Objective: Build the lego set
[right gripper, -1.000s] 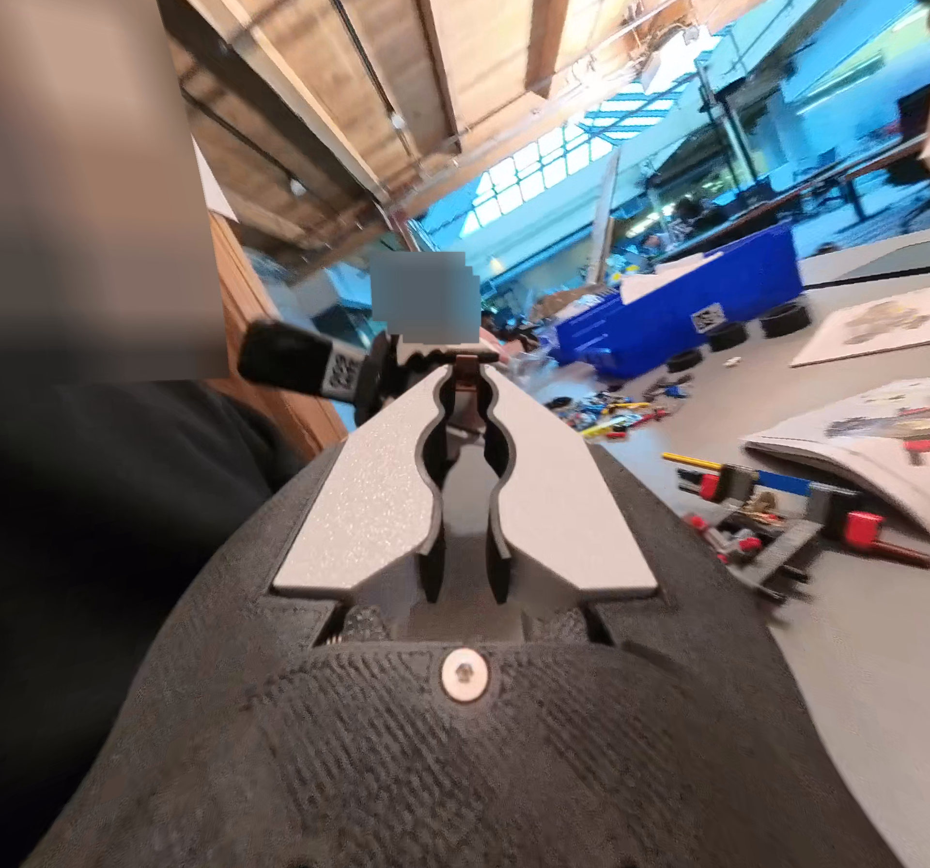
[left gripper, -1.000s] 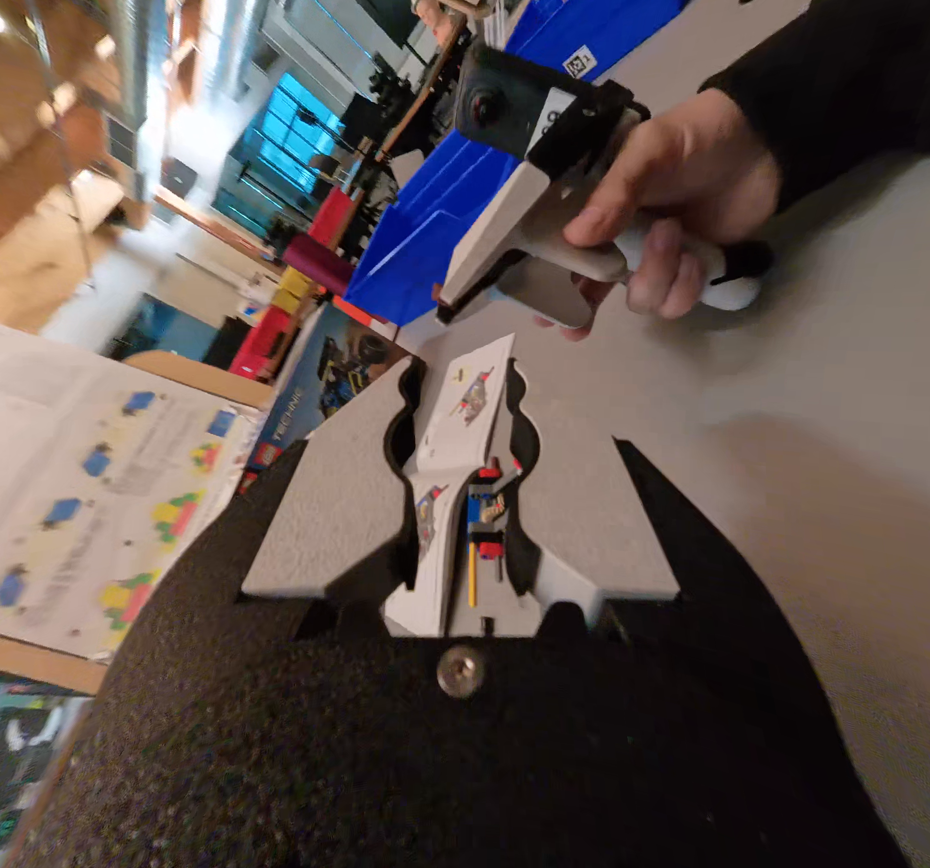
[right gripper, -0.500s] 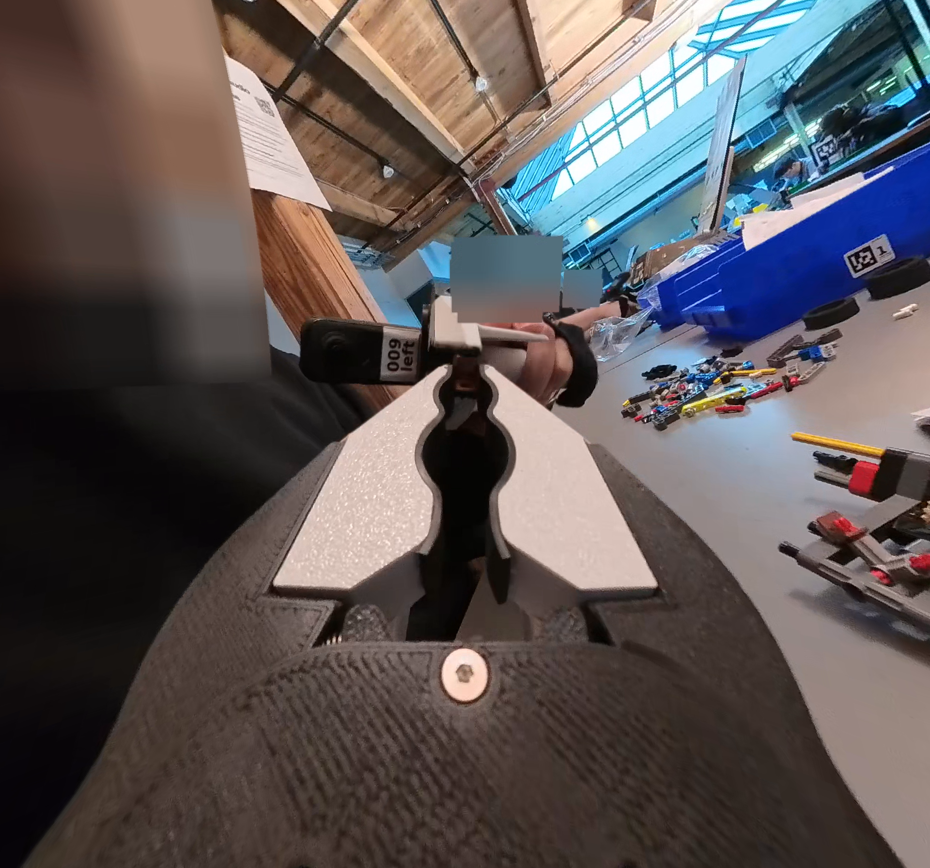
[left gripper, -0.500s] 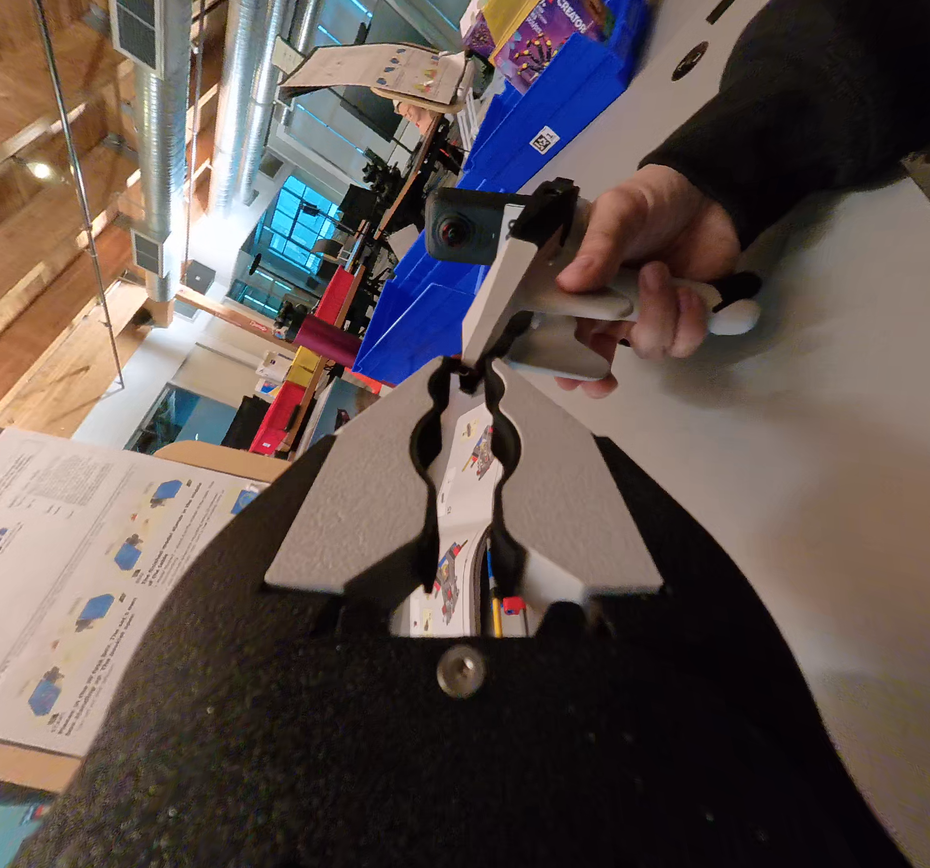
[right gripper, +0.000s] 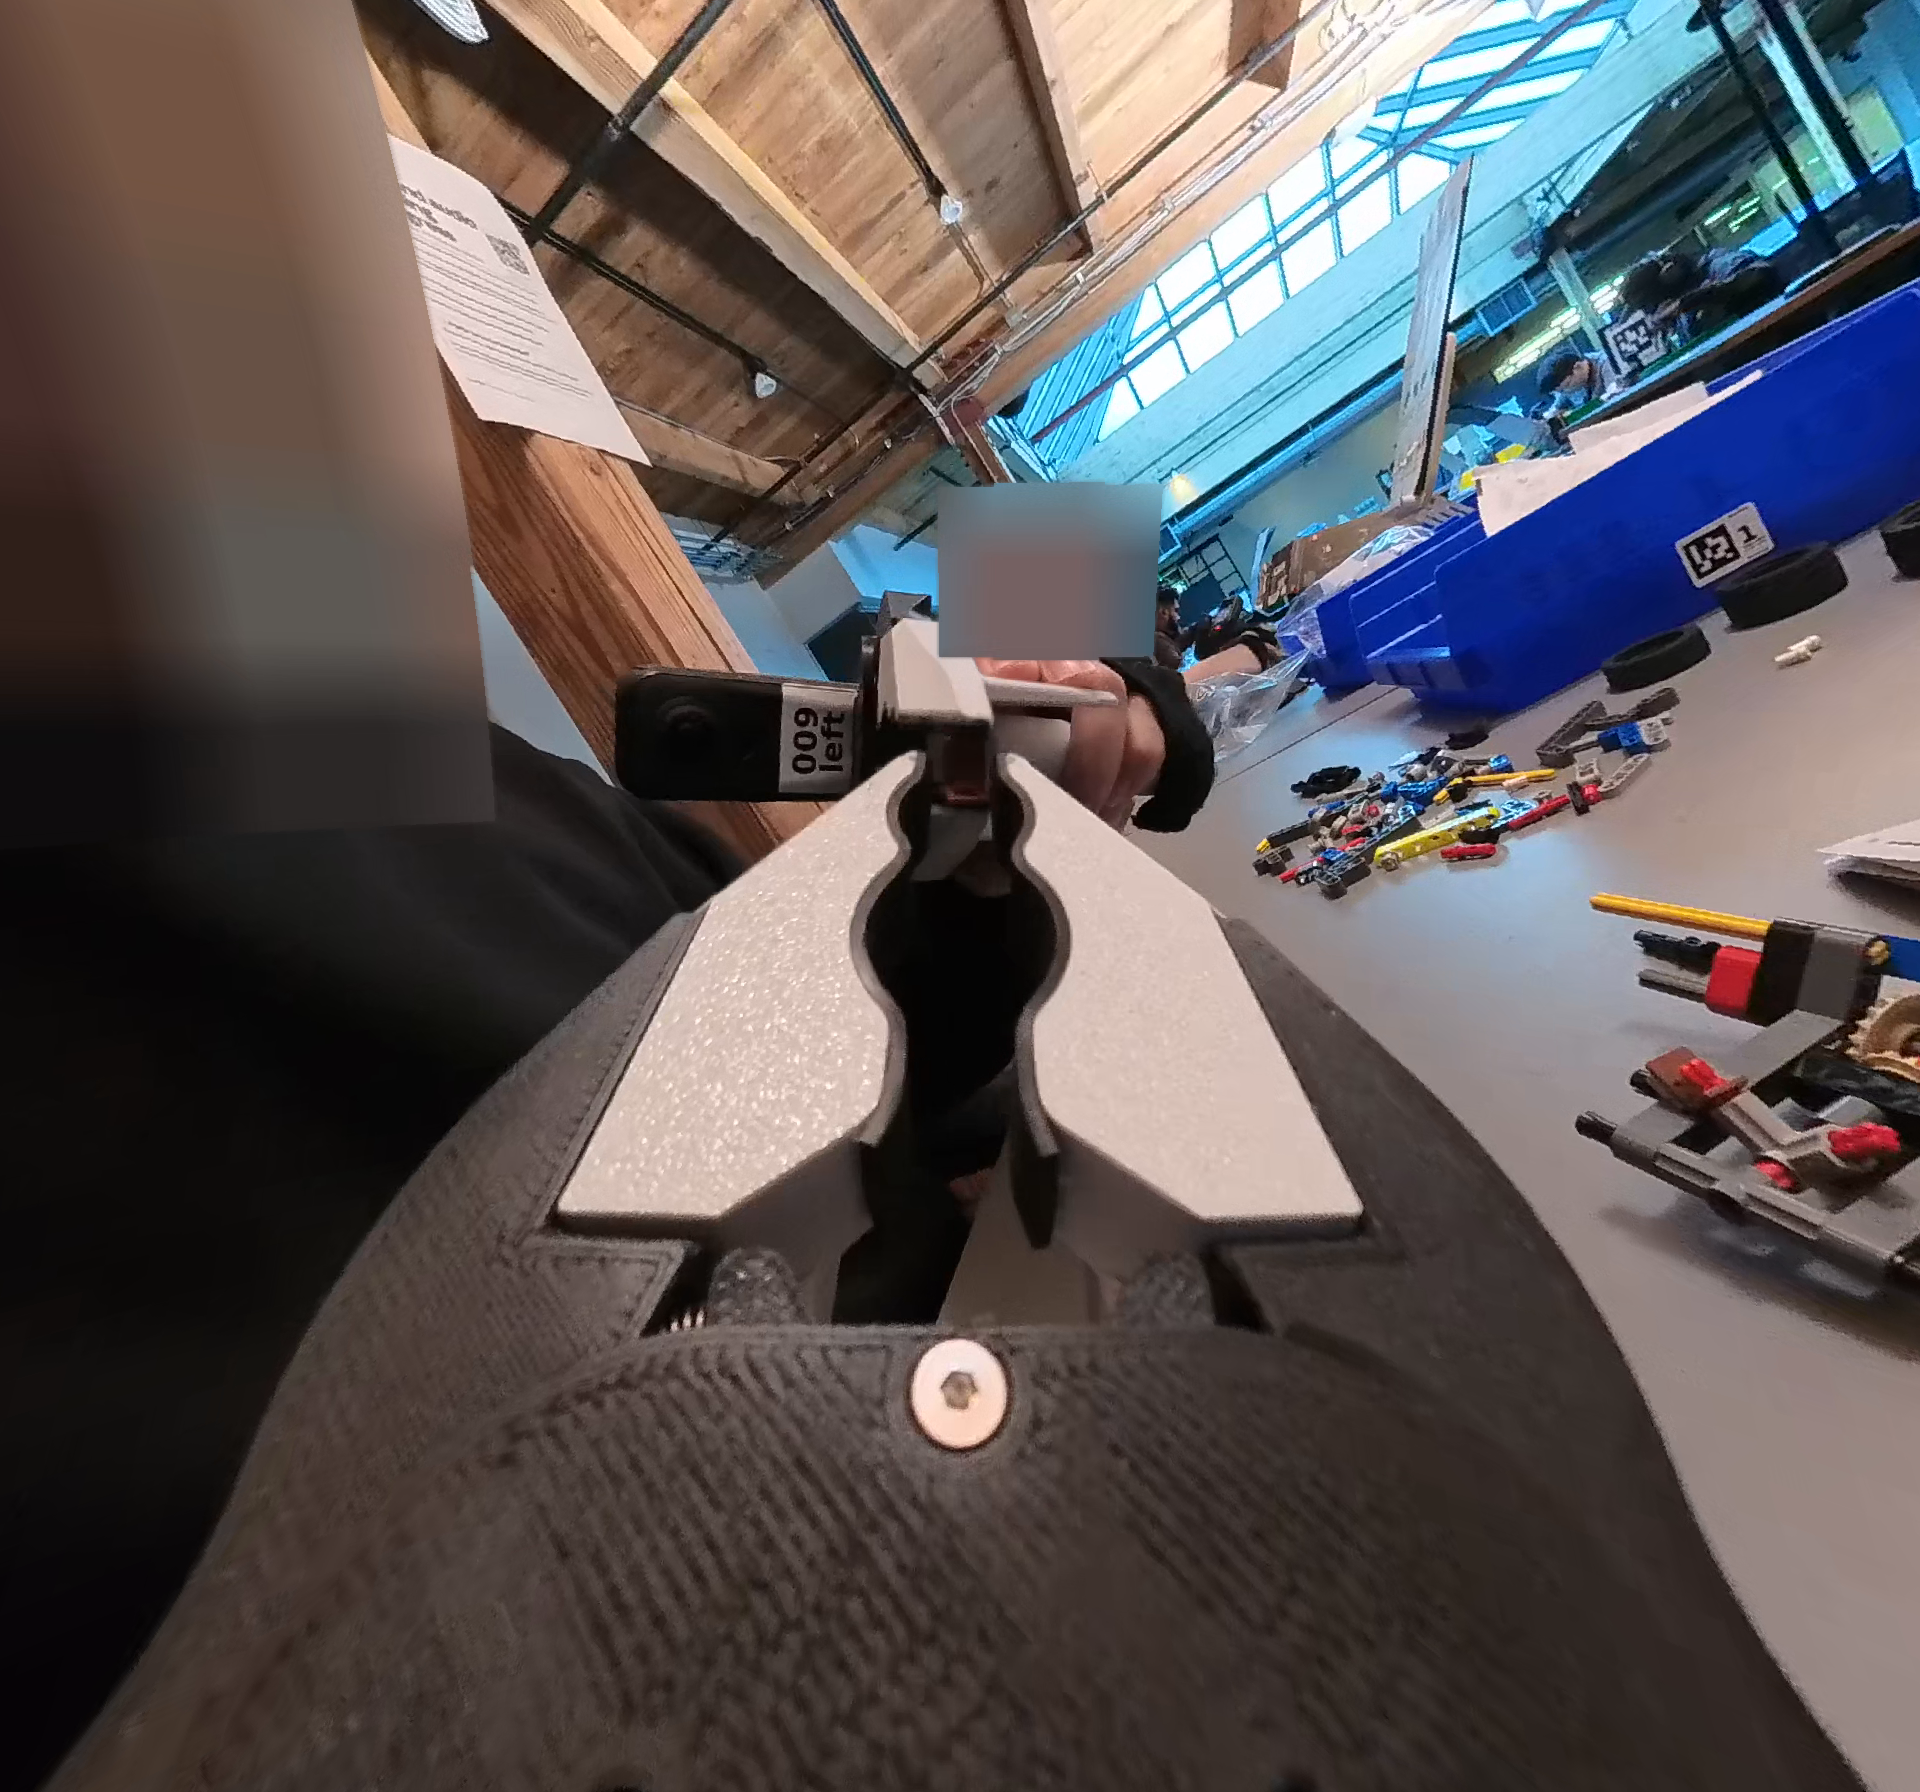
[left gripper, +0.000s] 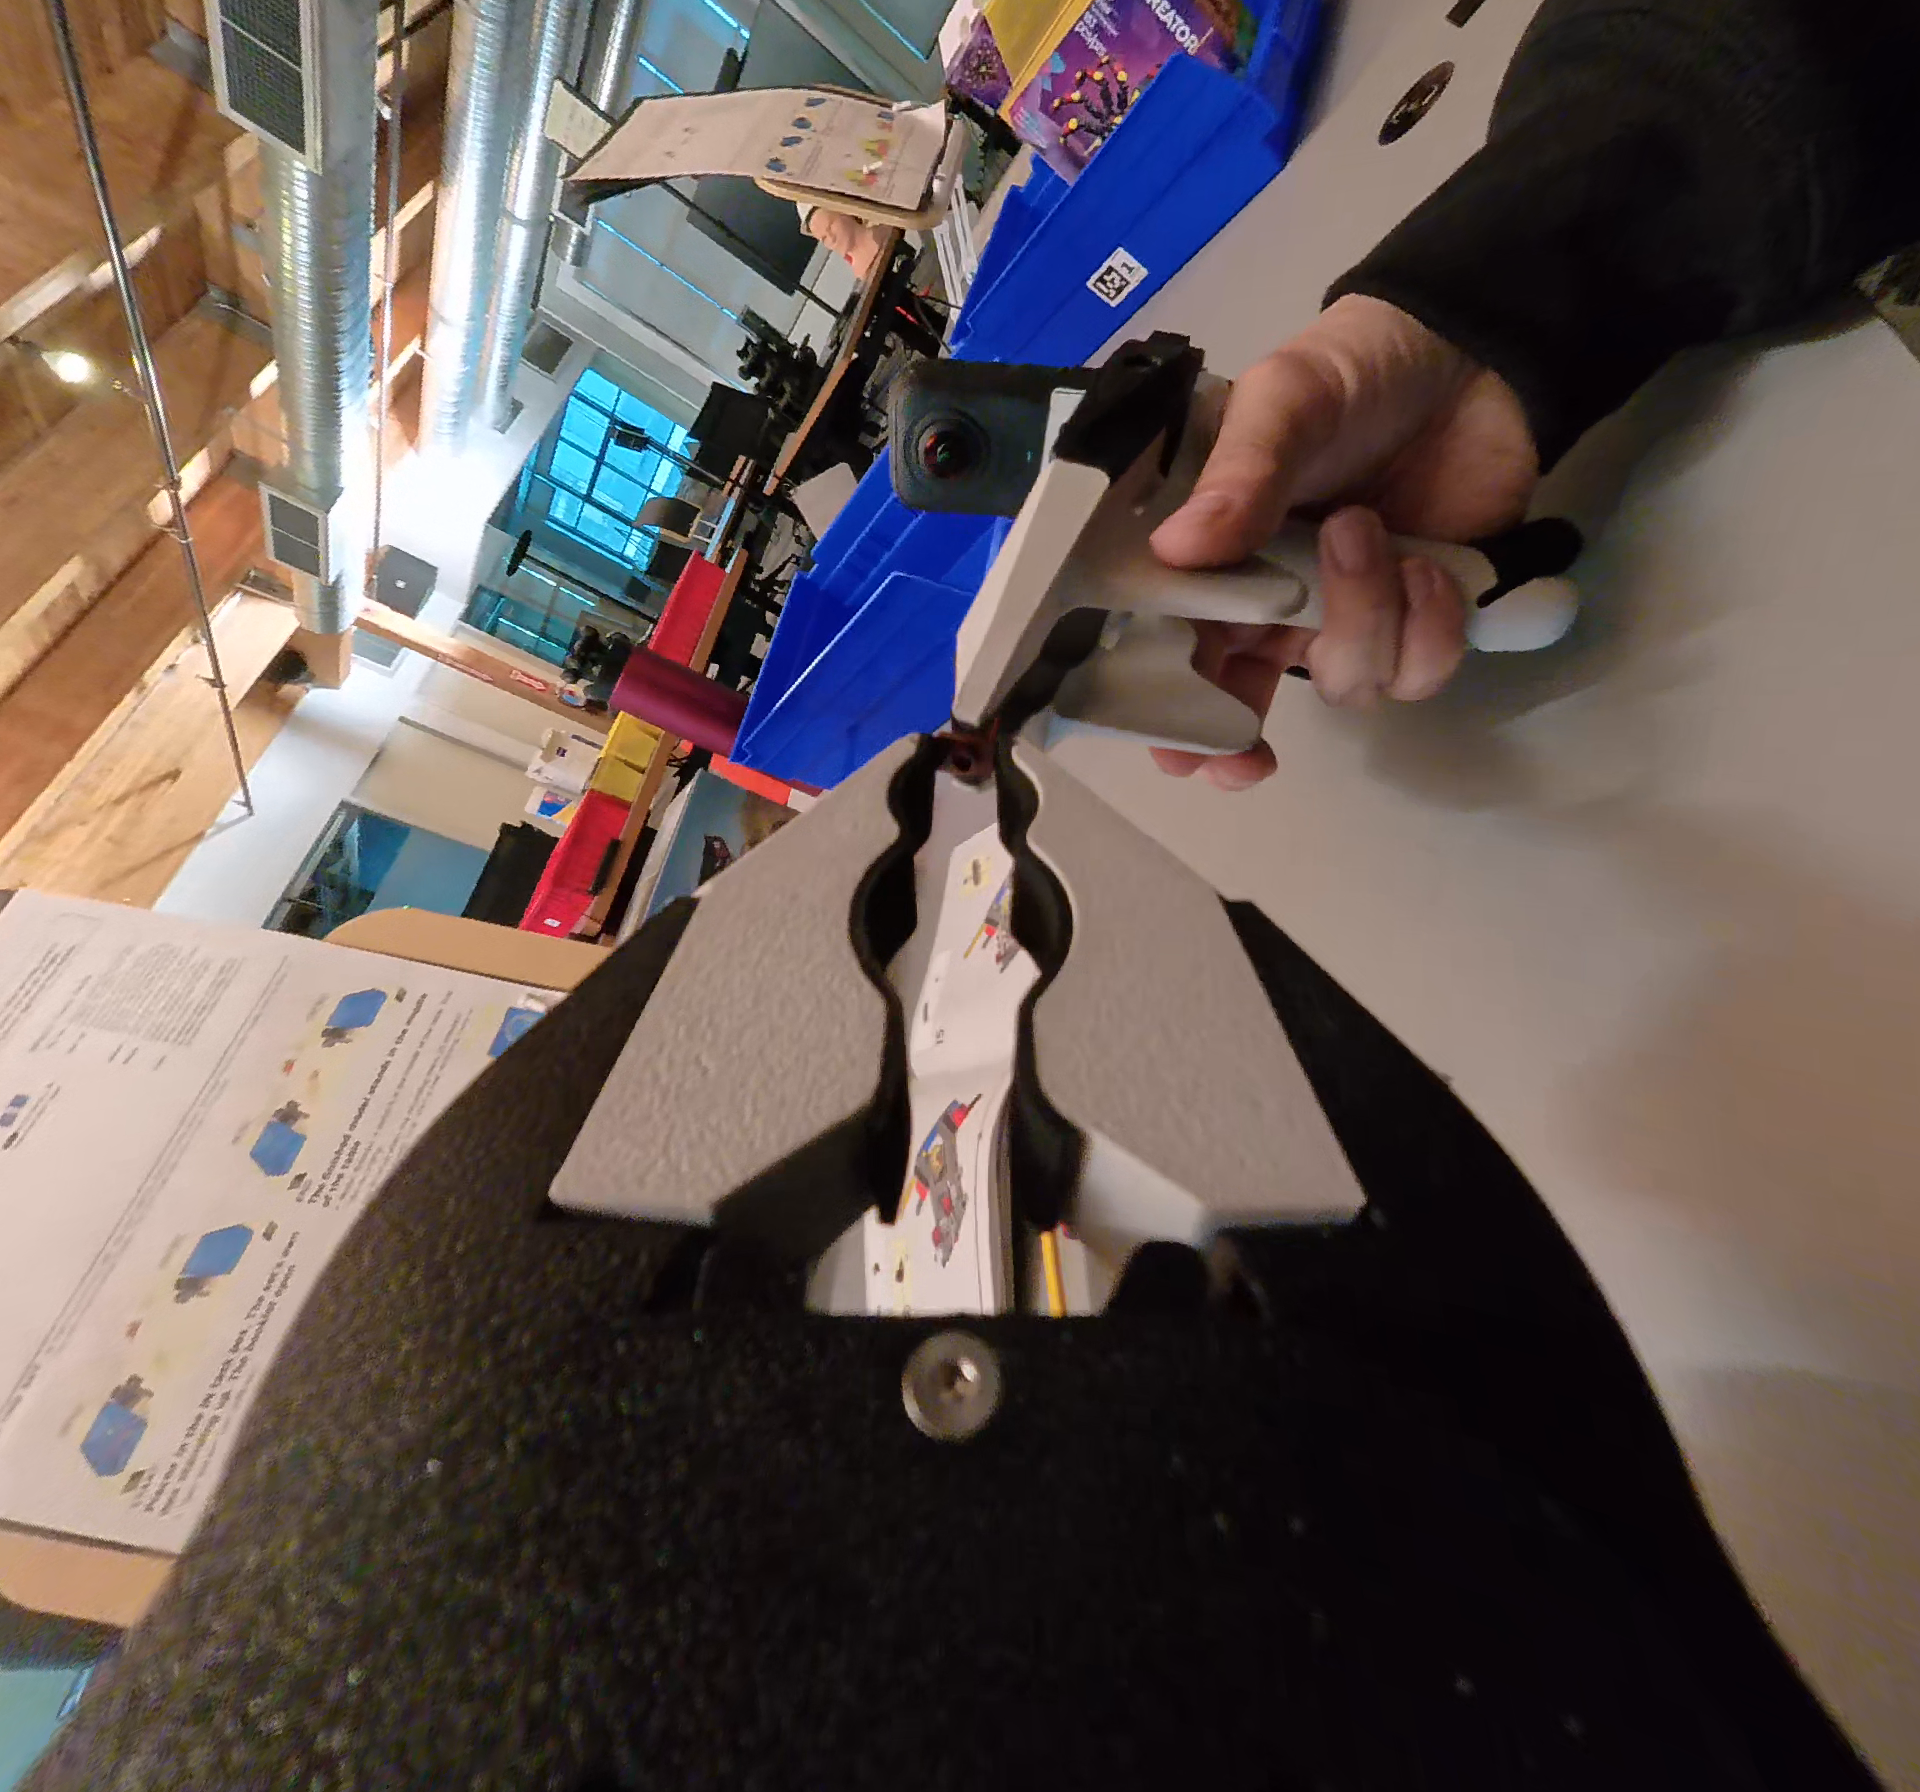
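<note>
A small dark red lego piece (left gripper: 966,758) sits where the two grippers' tips meet, held in the air above the grey table (left gripper: 1558,963). My left gripper (left gripper: 961,763) has its fingertips closed narrowly around the piece. My right gripper (right gripper: 958,781) is shut on the same piece (right gripper: 961,778). In the left wrist view the right gripper (left gripper: 982,708) points down onto my tips, held by a hand. The left gripper shows in the right wrist view (right gripper: 930,693), straight ahead. A part-built grey, red and black lego frame (right gripper: 1787,1098) lies on the table at the right.
A pile of loose lego parts (right gripper: 1455,807) and black tyres (right gripper: 1777,589) lie before blue bins (right gripper: 1662,589). An open instruction booklet (left gripper: 956,1119) lies under the left gripper. A printed sheet on a board (left gripper: 208,1171) stands at the left. Lego boxes (left gripper: 1091,7) sit in a blue bin.
The two grippers have come together tip to tip. The left gripper's fingers have narrowed onto the piece that the right gripper holds. Both views have tilted upward, away from the lego frame.
</note>
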The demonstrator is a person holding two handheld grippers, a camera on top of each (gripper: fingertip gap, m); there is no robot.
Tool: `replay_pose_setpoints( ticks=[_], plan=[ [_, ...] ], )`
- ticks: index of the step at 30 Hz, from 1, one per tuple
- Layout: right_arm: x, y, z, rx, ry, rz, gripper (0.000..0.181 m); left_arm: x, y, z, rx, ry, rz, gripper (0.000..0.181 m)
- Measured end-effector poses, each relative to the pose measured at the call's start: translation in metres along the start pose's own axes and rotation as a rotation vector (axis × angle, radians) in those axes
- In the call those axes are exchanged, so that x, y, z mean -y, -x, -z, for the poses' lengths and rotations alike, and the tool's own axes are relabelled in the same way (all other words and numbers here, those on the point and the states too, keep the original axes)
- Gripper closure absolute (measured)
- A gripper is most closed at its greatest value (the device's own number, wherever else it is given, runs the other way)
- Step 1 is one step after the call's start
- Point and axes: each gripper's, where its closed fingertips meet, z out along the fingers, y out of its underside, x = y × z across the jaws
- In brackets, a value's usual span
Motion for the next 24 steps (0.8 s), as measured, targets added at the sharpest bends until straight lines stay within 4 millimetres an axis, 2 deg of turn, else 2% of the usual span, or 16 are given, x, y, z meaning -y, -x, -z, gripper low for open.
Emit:
replay_pose_setpoints(
  ticks=[1, 24],
  plan=[
    [0.0, -0.001, 0.0004, -0.006, 0.002, 0.0, 0.174, -0.0001, 0.0001, 0.0007, -0.003, 0.0, -0.002, 0.172],
    [-0.0007, 0.0005, -0.004, 0.003, -0.01, -0.029, 0.176, 0.0002, -0.0008, 0.0032, -0.028, -0.023, 0.002, 0.172]
  ],
)
